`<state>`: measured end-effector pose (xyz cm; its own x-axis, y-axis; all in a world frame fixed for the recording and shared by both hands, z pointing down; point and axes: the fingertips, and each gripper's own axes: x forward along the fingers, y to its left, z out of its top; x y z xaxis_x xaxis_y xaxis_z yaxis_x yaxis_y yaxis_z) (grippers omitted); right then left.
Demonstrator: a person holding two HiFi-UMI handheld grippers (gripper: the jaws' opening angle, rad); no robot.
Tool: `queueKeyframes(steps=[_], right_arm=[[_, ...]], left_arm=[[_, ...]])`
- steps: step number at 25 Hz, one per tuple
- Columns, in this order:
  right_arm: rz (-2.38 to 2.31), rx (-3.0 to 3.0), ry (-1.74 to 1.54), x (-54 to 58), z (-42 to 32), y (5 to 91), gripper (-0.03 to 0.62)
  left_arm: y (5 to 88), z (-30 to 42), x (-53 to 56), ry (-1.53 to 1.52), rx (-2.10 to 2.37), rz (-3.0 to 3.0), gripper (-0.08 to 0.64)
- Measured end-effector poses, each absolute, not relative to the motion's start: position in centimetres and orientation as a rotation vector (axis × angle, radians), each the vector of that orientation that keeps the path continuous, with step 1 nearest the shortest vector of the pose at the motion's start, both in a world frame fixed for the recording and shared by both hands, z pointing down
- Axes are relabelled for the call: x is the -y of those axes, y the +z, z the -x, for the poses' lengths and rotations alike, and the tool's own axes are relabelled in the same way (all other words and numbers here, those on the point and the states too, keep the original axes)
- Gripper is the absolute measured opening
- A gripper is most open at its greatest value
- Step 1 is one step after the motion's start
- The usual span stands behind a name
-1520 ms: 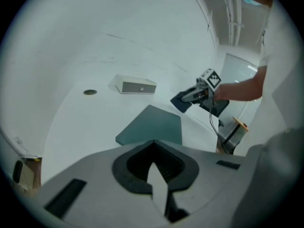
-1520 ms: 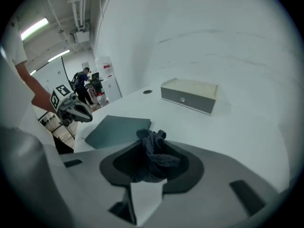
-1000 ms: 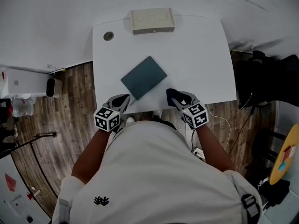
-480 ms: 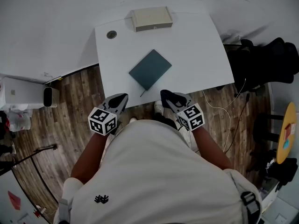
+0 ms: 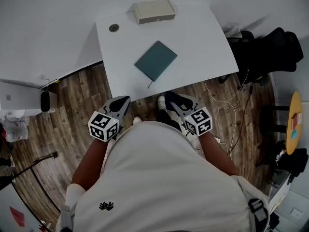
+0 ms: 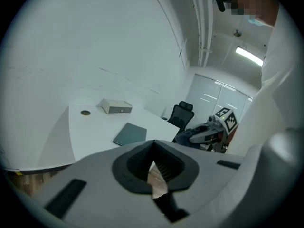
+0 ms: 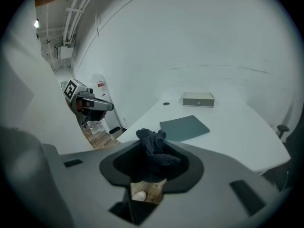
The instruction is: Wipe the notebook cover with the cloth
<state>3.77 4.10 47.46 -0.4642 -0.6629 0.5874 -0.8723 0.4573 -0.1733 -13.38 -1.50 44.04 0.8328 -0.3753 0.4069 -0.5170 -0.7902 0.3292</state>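
The teal notebook [image 5: 155, 60] lies closed and askew near the front of the white table [image 5: 203, 37]. Both grippers hover over the wooden floor, short of the table's front edge. My right gripper [image 5: 170, 100] is shut on a dark bunched cloth [image 7: 153, 151], which sticks up out of the jaws; beyond it the right gripper view shows the notebook [image 7: 184, 128]. My left gripper [image 5: 122, 102] is shut with nothing in it, its pads meeting in the left gripper view [image 6: 153, 158], and the notebook [image 6: 130, 134] lies ahead of it.
A beige flat box [image 5: 153, 11] sits at the table's back edge, with a round cable grommet [image 5: 114, 28] to its left. A black office chair [image 5: 263, 54] stands right of the table. Cables [image 5: 236, 112] trail on the floor.
The table now lies farther from me and higher in the head view. Both grippers have drawn back from its front edge, over the floor. The cloth stays in the right jaws.
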Motion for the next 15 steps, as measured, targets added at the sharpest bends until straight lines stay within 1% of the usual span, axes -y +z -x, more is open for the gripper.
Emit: queueKeyframes(steps=[8, 15], right_arm=[[-1.323, 2.296, 0.593, -4.6, -3.2, 45.1, 0.121], [-1.338, 2.316, 0.586, -5.0, -2.0, 44.5, 0.12]], left_arm=[[44.1, 13.0, 1.0, 0.421, 0.641, -2.584, 0.006], [44.4, 14.2, 0.4, 0.419, 0.649, -2.581, 0.006]])
